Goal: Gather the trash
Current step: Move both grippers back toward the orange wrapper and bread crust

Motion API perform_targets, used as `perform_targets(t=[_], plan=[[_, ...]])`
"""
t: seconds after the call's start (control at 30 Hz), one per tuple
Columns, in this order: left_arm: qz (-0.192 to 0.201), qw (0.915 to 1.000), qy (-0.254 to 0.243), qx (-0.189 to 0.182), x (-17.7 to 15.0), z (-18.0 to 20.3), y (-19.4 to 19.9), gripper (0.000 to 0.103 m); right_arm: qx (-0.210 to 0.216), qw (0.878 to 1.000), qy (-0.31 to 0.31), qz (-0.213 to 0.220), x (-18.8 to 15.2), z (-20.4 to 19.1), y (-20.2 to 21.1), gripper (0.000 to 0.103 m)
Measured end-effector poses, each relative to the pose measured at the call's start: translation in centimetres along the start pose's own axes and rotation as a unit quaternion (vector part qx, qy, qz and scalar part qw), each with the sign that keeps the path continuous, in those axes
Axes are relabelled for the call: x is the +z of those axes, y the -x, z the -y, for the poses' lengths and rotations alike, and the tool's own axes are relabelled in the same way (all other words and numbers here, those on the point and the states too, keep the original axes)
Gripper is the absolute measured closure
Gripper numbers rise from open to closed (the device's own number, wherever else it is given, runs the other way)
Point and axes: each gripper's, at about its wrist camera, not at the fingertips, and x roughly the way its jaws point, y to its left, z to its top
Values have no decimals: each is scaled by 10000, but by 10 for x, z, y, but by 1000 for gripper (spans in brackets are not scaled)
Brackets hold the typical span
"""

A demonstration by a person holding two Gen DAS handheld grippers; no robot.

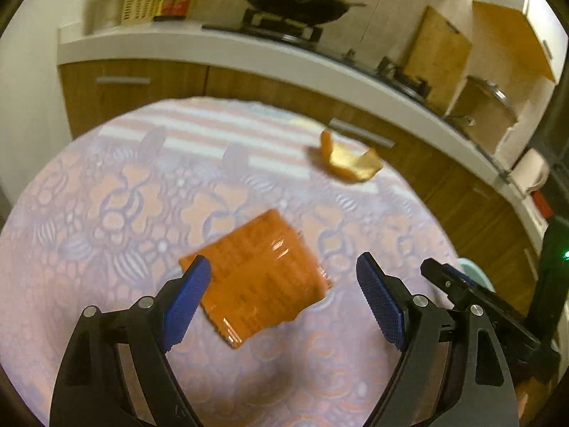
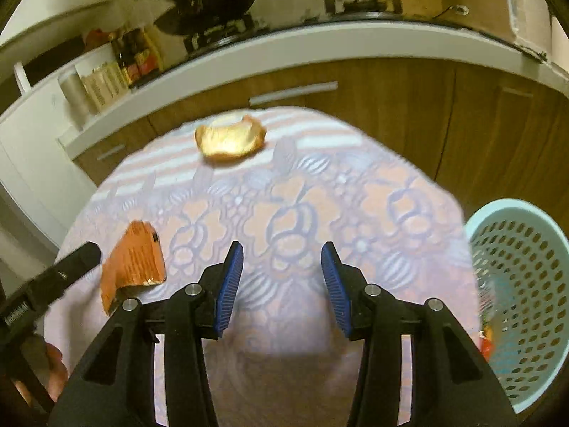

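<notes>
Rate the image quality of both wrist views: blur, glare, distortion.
Left wrist view: motion blur smears the tablecloth and orange wrapper, glare streaks on its foil; the counter bows from fisheye. Right wrist view: similar blur on the peel-like scrap, warm dim light, basket stretched at the edge.

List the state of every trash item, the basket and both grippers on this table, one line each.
orange wrapper: flat on the tablecloth, ungripped, ahead of the left gripper.
fruit peel: curled, lying at the table's far edge, untouched.
blue basket: upright beside the table, some trash already inside.
left gripper: open, empty, above the wrapper.
right gripper: open, empty, over bare tablecloth.
</notes>
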Motion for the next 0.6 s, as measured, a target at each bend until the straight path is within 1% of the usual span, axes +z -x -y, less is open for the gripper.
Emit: perform_targets(t=[0.03,0.13,0.23,0.37,0.47,0.53,0.57,0.6], plan=[[-31,10000,9,-19,-2,1,-4,21,-40,10000,24,-12,-1,0,-1,61],[-92,9999,94,106,-7,0,-11,21,-10,10000,-17,-10,-1,3,-2,59],[-147,9993,175,302,-8,1,-21,21,-59,10000,-71,-36,-1,6,-4,57],[-158,9973,-13,713,-10,6,-27,21,-51,10000,-9,-25,-1,4,-3,54],[-165,9961,-76,864,-10,6,-29,24,-40,10000,35,-22,-2,2,-2,53],[-147,9952,-96,958,-11,6,-29,29,-23,10000,47,-15,-2,2,-2,53],[-140,9950,-104,981,-11,6,-28,32,-21,10000,41,-5,-2,2,-1,52],[-117,9946,-131,1020,-12,6,-27,39,-18,10000,32,0,-2,3,-1,52]])
